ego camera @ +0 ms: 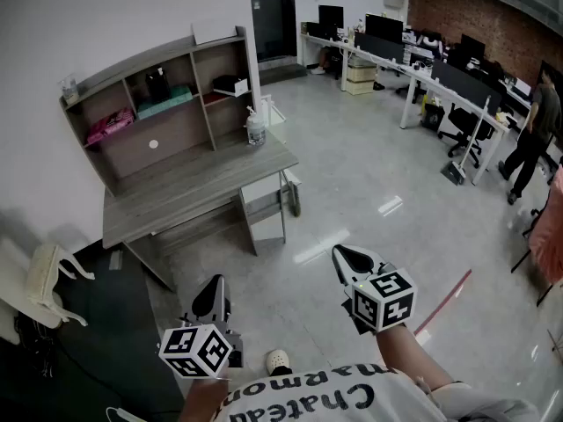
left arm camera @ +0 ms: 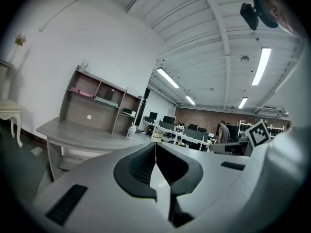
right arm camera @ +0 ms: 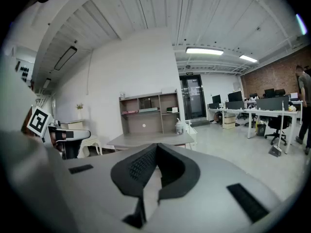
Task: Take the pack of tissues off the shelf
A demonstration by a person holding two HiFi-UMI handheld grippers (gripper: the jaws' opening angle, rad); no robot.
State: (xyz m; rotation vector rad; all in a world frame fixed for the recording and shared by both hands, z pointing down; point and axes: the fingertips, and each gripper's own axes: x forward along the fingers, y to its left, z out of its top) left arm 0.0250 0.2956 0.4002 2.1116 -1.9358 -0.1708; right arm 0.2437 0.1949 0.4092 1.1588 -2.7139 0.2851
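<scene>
The grey desk (ego camera: 189, 187) with a shelf unit (ego camera: 163, 82) stands across the floor at the upper left. Its left compartment holds a pink pack (ego camera: 110, 127) and the middle one a teal pack (ego camera: 164, 103); I cannot tell which is the tissues. The same pink pack (left arm camera: 80, 91) and teal pack (left arm camera: 107, 100) show small in the left gripper view. My left gripper (ego camera: 214, 282) and right gripper (ego camera: 340, 253) are held over the floor, far short of the desk. Both are shut with nothing between the jaws, as the left gripper (left arm camera: 155, 147) and right gripper (right arm camera: 156, 147) show in their own views.
A clear bottle (ego camera: 256, 130) stands on the desk's right end and a drawer unit (ego camera: 264, 214) sits beneath it. A white chair (ego camera: 44, 275) is at the left. Office desks with monitors (ego camera: 422, 60) and a person (ego camera: 532, 139) are at the back right. A red line (ego camera: 444, 301) marks the floor.
</scene>
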